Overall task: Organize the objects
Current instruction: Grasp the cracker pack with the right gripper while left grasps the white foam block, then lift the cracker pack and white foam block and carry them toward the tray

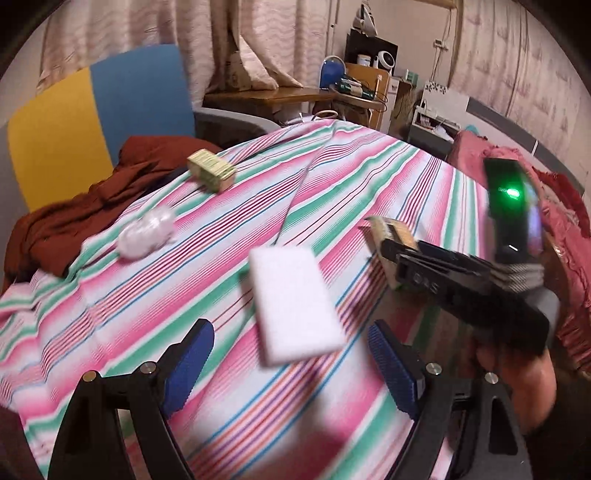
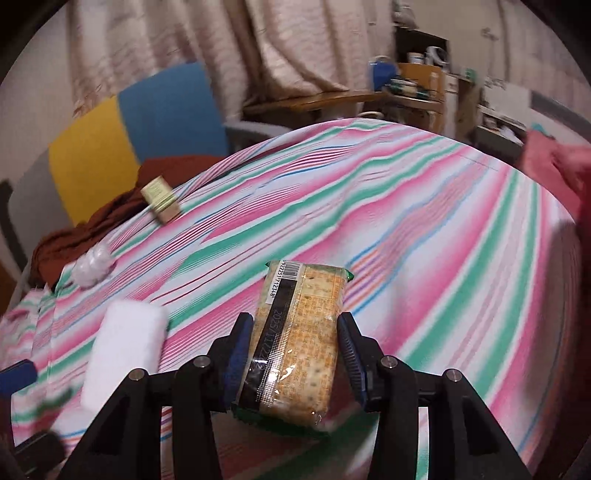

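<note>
**Cracker pack clamped in R gripper; L gripper apart over white sponge**

Striped cloth in pink, green & white covers the whole work surface, w/ creases running across it. Behind its far-left edge stands a chair w/ a yellow-and-blue backrest; a rust-brown garment is heaped on the seat & touches the cloth edge. Pale curtains hang behind. A wooden desk w/ clutter sits far back, & a pink fringed blanket lies at the right.

On the cloth: white rectangular sponge, flat, nearest the left gripper. The gripper's blue pads stand well apart on either side of the sponge's near end, not touching it. Further left lies a crumpled clear plastic wrap, apart from the sponge. Beyond that, near the garment, a small green-beige box.

Right gripper: blue pads pressed on both sides of a cracker pack, held lengthwise w/ barcode end pointing away, above the cloth. In the left wrist view the same pack shows at right, well clear of the sponge. Frames are blurred, so the finer print is unreadable.
</note>
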`<action>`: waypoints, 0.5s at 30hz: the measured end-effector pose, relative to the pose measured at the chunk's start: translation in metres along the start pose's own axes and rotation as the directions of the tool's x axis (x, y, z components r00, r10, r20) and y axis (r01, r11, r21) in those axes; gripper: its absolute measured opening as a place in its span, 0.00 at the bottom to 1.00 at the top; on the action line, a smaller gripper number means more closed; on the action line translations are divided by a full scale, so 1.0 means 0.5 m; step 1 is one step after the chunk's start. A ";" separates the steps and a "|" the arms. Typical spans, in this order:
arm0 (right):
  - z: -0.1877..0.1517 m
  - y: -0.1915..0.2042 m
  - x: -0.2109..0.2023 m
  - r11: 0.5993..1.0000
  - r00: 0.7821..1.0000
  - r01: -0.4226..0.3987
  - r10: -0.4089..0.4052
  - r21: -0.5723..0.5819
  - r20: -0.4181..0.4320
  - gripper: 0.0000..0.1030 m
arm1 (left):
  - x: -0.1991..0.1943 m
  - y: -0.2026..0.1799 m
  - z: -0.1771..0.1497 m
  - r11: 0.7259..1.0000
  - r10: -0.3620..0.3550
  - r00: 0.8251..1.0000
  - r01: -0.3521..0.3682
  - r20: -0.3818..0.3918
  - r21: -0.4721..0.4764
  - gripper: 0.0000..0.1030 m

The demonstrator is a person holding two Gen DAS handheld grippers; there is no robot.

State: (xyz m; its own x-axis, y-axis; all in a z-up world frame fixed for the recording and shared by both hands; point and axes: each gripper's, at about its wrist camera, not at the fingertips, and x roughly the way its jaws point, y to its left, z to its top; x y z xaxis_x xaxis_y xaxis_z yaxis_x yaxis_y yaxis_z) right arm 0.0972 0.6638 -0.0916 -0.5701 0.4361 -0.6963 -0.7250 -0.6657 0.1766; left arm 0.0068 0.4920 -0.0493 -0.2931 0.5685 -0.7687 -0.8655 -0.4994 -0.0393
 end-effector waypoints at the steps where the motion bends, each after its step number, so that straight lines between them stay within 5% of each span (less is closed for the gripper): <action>1: 0.000 -0.005 0.002 1.000 1.000 0.008 -0.008 0.022 0.008 0.46 | 0.012 -0.008 0.006 1.000 0.005 1.000 -0.004 -0.004 0.013 0.84; 4: -0.001 -0.024 0.006 0.997 1.000 -0.005 0.003 0.076 0.014 0.46 | 0.056 -0.024 0.020 0.999 0.023 0.999 -0.022 -0.031 0.047 0.84; 11: -0.006 -0.013 0.010 0.998 0.999 0.017 -0.019 0.057 0.026 0.46 | 0.131 0.015 0.019 0.994 0.053 0.993 -0.063 -0.105 -0.094 0.84; 15: -0.008 -0.010 0.010 0.998 0.999 0.027 -0.028 0.049 0.029 0.46 | 0.131 0.014 0.003 0.995 0.073 0.995 -0.077 -0.070 -0.062 0.83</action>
State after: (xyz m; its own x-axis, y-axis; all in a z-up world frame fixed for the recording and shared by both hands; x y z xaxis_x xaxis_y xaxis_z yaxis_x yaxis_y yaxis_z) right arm 0.0996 0.6669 -0.0989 -0.5605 0.4721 -0.6804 -0.7579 -0.6236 0.1917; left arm -0.0193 0.5266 -0.0992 -0.3261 0.4837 -0.8122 -0.8137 -0.5810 -0.0193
